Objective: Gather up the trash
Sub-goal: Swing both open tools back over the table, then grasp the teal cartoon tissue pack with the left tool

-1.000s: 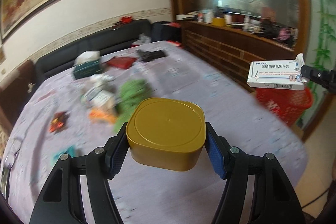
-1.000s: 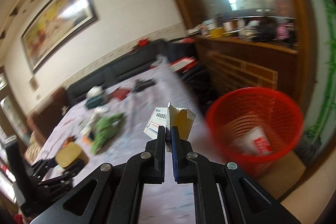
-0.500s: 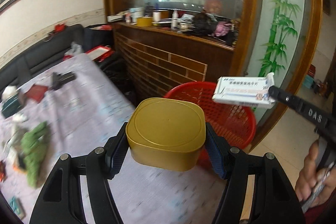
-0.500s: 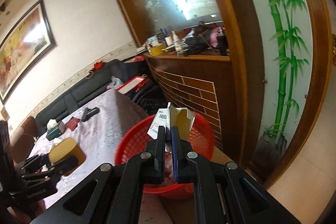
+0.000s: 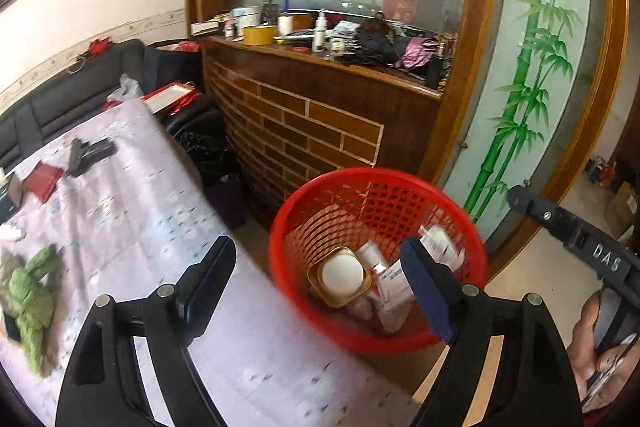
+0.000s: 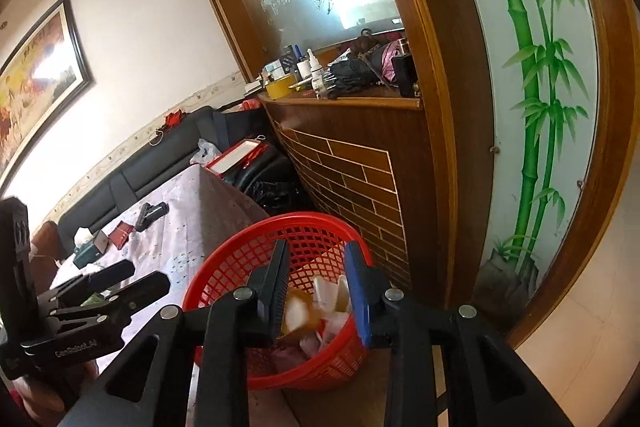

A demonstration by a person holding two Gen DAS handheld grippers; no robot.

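Observation:
The red mesh basket (image 5: 280,239) stands on the floor at the table's corner. Inside it a yellow square box (image 5: 338,277) lies with its pale side up, next to white medicine boxes (image 5: 394,281). My left gripper (image 5: 318,245) hangs over the basket with its jaws opening and nothing between them. My right gripper (image 6: 317,246) is also above the basket (image 6: 224,267), jaws opening and bare, with the yellow box (image 6: 298,311) a blur below them. One of the right gripper's fingers (image 5: 560,223) reaches in from the right in the left wrist view.
The table under a lilac cloth (image 5: 140,219) carries a green rag (image 5: 32,299), a black object (image 5: 88,153) and a red wallet (image 5: 44,181). A wooden counter with a brick pattern (image 5: 320,123) rises behind the basket. A hand (image 5: 600,359) shows at the lower right.
Both grippers swung from over the table to above the basket. The left let go of the yellow box and the right let go of the medicine box. Both now lie in the basket.

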